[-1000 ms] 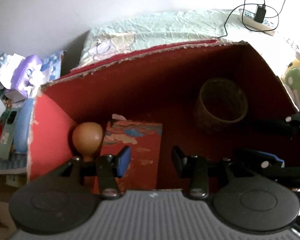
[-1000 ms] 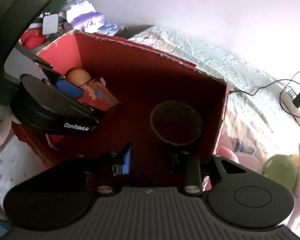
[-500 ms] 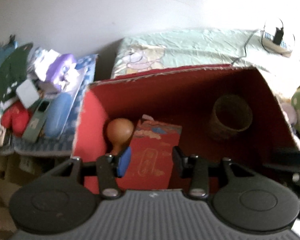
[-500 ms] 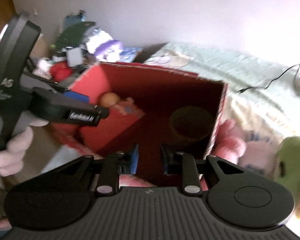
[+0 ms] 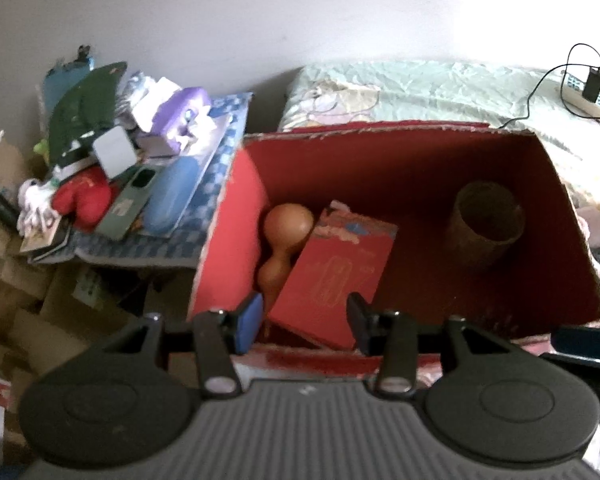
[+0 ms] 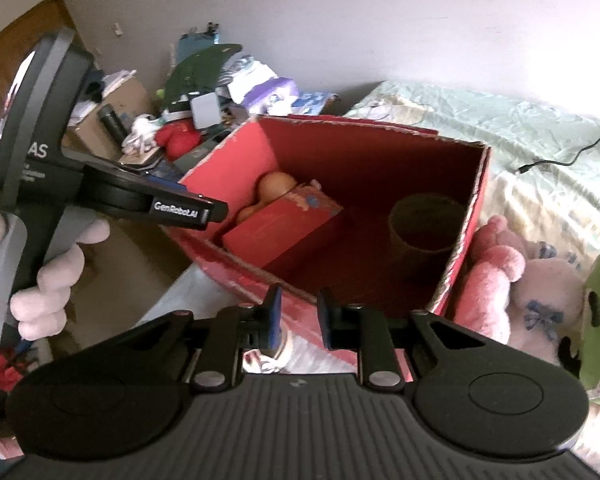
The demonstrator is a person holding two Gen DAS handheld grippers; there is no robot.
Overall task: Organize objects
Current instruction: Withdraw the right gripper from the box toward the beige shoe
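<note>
Two empty grippers hover at the red box's (image 5: 236,216) near edge. Left gripper (image 5: 302,322) fingers spread wide; right gripper (image 6: 298,318) fingers narrowly apart. Gourd (image 5: 286,236) and red packet (image 5: 336,272) fill its left corner.

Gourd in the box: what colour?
Orange-brown gourd, clearest in the left wrist view.

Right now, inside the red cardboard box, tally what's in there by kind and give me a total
Inside the red cardboard box:
Gourd: 1
Flat red box: 1
Woven cup: 1
Total: 3
</note>
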